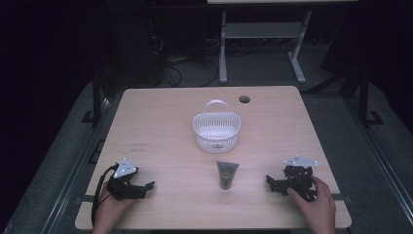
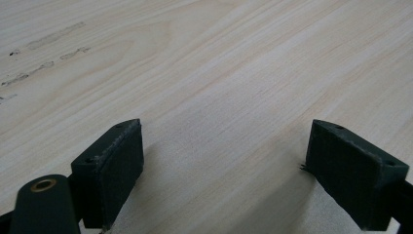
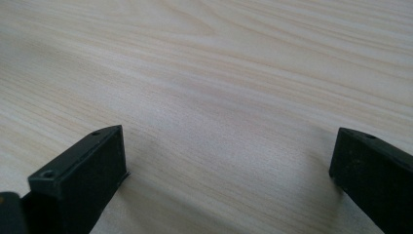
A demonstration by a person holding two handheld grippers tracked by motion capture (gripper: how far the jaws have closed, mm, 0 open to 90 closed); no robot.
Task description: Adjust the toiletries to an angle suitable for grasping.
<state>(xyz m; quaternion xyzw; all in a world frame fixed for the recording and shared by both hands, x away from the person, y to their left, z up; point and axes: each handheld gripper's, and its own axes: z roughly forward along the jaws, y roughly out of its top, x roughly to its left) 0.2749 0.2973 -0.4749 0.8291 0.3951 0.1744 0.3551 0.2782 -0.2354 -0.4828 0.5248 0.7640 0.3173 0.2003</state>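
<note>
At the left of the high view, the left gripper (image 1: 146,186) rests on the pale wooden worktop (image 1: 160,122) near its front edge, held by the person's left hand (image 1: 109,212), with its cable looping off toward the edge; in the left gripper view its own jaws stand wide apart over bare wood, holding nothing, with a few faint scuff marks (image 2: 44,53) on the surface ahead. Moving toward the middle, a small dark tube (image 1: 227,174) lies flat on the worktop, its wide crimped end toward the basket and its narrower cap end toward the person, roughly midway between the two grippers and touched by neither. Just beyond it stands a white plastic basket (image 1: 216,127) with a slotted wall and an arched handle, upright, and as far as can be seen with nothing in it. Judging from this layout, the work looks to be putting the tube into the basket, and none of it is done yet: picking up, carrying and dropping all remain. At the right, the right gripper (image 1: 271,181) sits near the front edge in the right hand (image 1: 316,204), jaws spread wide over plain wood. Nothing lies between either gripper and the tube; a round cable hole (image 1: 244,99) sits well behind the basket, out of the way.
</note>
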